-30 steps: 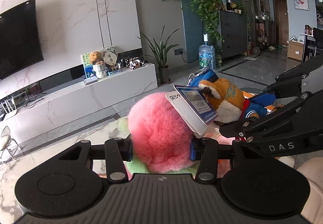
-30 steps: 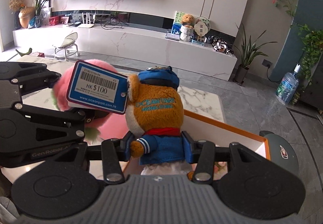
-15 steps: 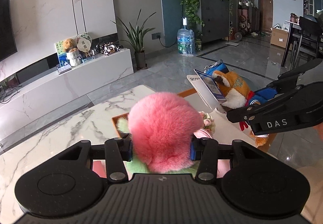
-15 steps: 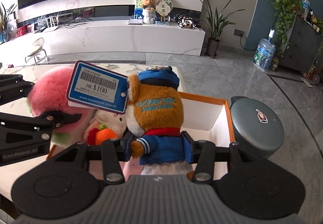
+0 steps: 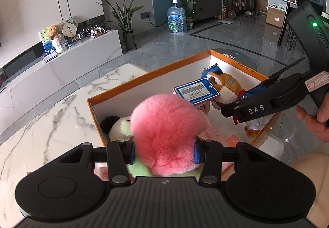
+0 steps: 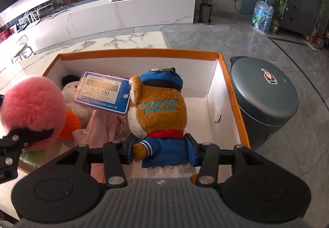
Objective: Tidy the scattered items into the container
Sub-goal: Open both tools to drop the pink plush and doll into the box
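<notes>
You had the box [image 6: 234, 108], orange-rimmed and white inside, filling the middle of the right wrist view, with the grey bin [image 6: 265, 92] just beside it at right and the marble table [image 5: 51, 125] running off to the left in the left wrist view. Both toys were already over the box, so the step in hand looked like the drop. Your right gripper [image 6: 160, 145] was closed on the bear [image 6: 160, 108] at its blue jacket, holding it upright in the centre of the frame with its tag [image 6: 102, 92] sticking out to the left. Your left gripper [image 5: 163, 151] was clamped on the pink puff [image 5: 166, 131], low centre in its own view, over the box's near left part, where a white plush [image 5: 119, 129] and pink cloth [image 6: 100, 125] already lay. To do it well, you needed to lower each toy below the rim before opening, and let the bear go toward the bare right side. The tag sat close to the puff; releasing one hand at a time would likely have kept them from snagging.
</notes>
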